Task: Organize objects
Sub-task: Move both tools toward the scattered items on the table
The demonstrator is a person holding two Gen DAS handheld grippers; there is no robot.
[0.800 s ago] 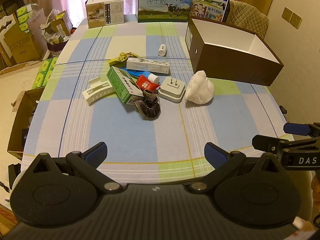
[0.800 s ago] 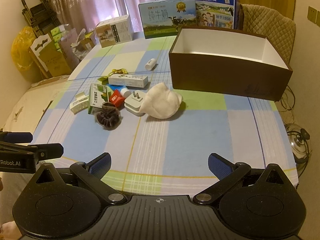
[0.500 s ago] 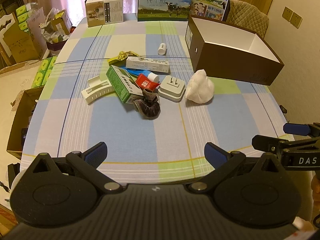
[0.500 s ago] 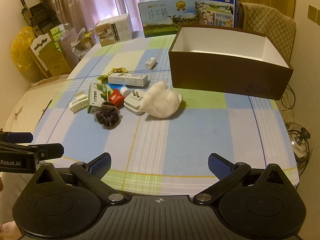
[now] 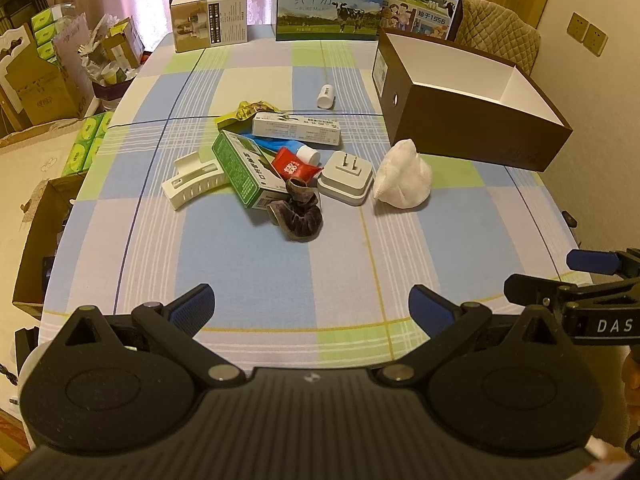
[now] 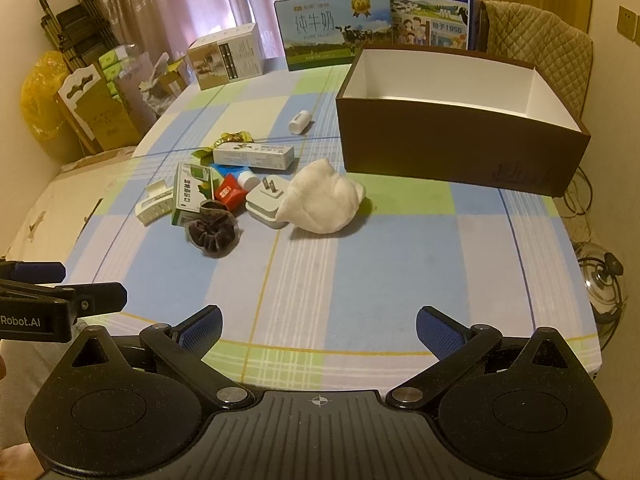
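Left wrist view: blue tube half under green box.

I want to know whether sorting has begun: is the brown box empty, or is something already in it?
Apparently empty: the brown box shows only bare white inner walls, though its floor is hidden behind the near wall.

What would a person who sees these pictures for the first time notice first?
Probably the heap of small things in the middle of the checked tablecloth: a green and white carton, a white plug adapter, a dark velvet scrunchie and a crumpled white cloth. To its right stands a large brown cardboard box with a white inside, apparently empty.
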